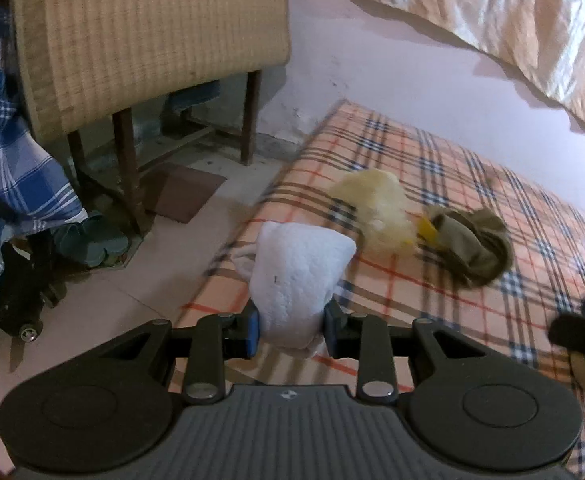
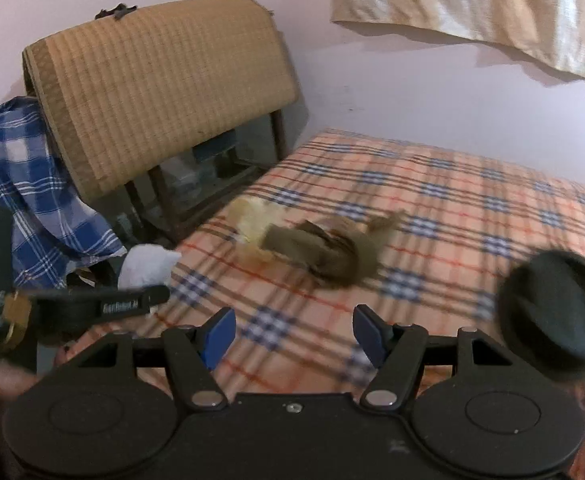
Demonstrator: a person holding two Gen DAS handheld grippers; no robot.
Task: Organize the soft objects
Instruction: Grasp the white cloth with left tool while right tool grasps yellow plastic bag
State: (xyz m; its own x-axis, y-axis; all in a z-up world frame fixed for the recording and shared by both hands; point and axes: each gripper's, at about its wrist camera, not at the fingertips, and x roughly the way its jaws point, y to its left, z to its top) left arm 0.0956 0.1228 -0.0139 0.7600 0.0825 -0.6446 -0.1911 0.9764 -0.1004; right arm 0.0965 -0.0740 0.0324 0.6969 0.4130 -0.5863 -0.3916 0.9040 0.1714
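Here, each line takes one thing in turn.

Left tongs (image 1: 292,330): clenched on the white sock (image 1: 298,280); both blue pads press its lower end from either side.

White sock: a bunched roll held between the left pads, its long axis running straight ahead along the fingers; the wider, rounded end points away from the tongs, a small tail hangs out below the pads. In the right view it shows as a white lump (image 2: 148,266) far left of the right tongs, past the bed's edge.

Right tongs (image 2: 294,334): released, jaws wide apart, nothing between them; only the checked sheet (image 2: 472,216) lies under the gap.

Yellow cloth (image 1: 376,208): a fluffy pale heap on the sheet, ahead and slightly right of the left tongs; ahead and left of the right tongs (image 2: 252,216). Blurred, so its long axis is unclear.

Olive sock (image 1: 472,244): crumpled, touching the yellow cloth's right side, lying roughly crosswise ahead of the right tongs (image 2: 324,248).

Black round thing (image 2: 552,312): right of the right tongs, blurred; what it is I cannot tell.

Woven mat (image 1: 140,36): draped over a wooden frame, far ahead and left of both tongs.

Blue plaid cloth (image 1: 8,140): hangs at the far left.
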